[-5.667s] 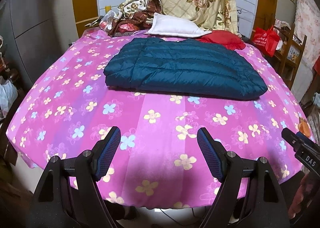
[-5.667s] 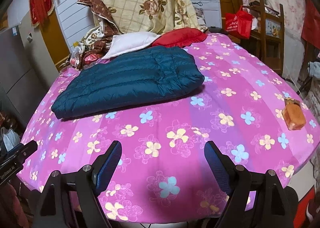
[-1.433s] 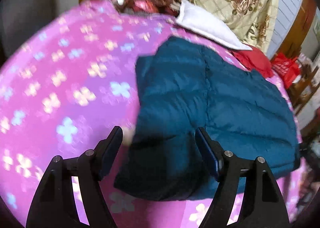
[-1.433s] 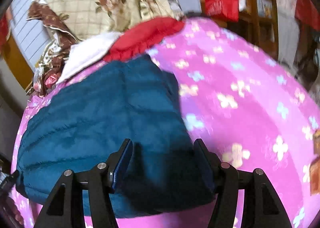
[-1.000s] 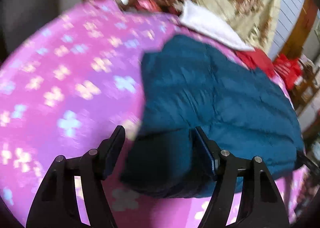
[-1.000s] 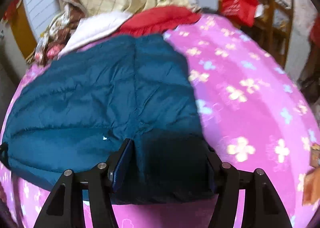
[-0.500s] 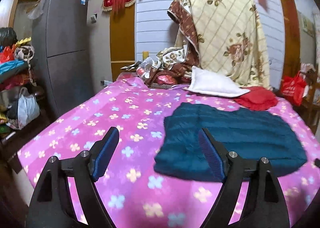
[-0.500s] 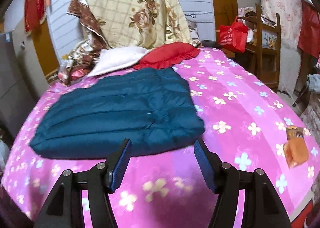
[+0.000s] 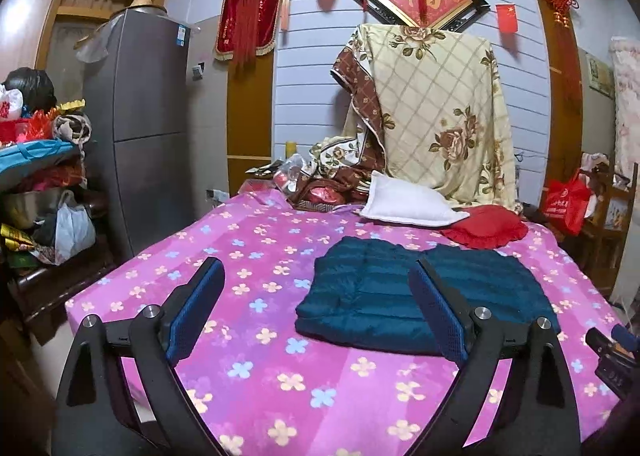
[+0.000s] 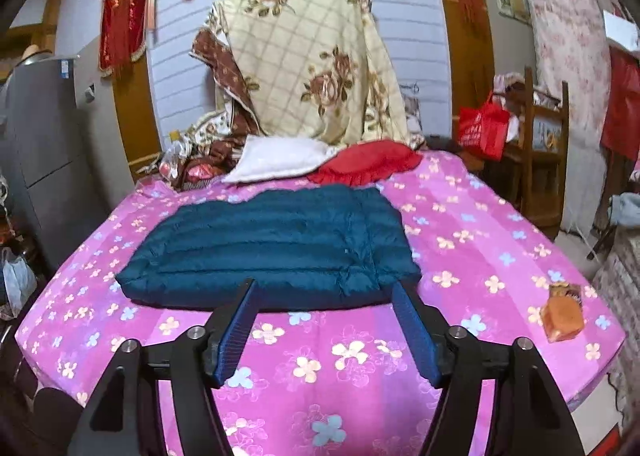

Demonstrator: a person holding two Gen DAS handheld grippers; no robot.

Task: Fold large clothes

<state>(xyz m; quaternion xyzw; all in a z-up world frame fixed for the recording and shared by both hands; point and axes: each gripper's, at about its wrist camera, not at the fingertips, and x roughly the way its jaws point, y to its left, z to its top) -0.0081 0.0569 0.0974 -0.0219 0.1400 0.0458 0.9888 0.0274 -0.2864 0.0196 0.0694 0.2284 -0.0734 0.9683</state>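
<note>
Teal quilted down jacket (image 9: pixel 404 296) (image 10: pixel 272 244) is lying folded flat on the pink floral bedspread (image 9: pixel 256 268) (image 10: pixel 472 252), toward the middle. Behind the jacket, a white pillow (image 9: pixel 404 202) (image 10: pixel 280 158) and a red ruffled cushion (image 9: pixel 486 230) (image 10: pixel 368 160) are sitting at the head end, the cushion nearly touching the jacket's far edge in the right wrist view. A cream rose-print blanket (image 9: pixel 436 116) (image 10: pixel 308 68) is hanging upright behind both, with a heap of brown patterned cloth (image 9: pixel 340 176) beside it. An orange packet (image 10: pixel 562 314) is lying on the bedspread well right of the jacket, near the edge. A grey fridge (image 9: pixel 136 128) is standing left of the jacket, off the bed; a red bag (image 9: pixel 566 206) (image 10: pixel 482 128) is hanging on a wooden chair (image 10: pixel 544 152) to the right. Cluttered shelves (image 9: pixel 36 184) are holding bags and cloth, contents hard to make out.

Left gripper (image 9: pixel 318 306) is hovering wide open, gripping nothing, its right finger blocking part of the jacket. Right gripper (image 10: pixel 326 326) is also spread wide, empty, near the jacket's front edge; whether it is touching is unclear. Both gripper bodies are cut off by the frame bottom.
</note>
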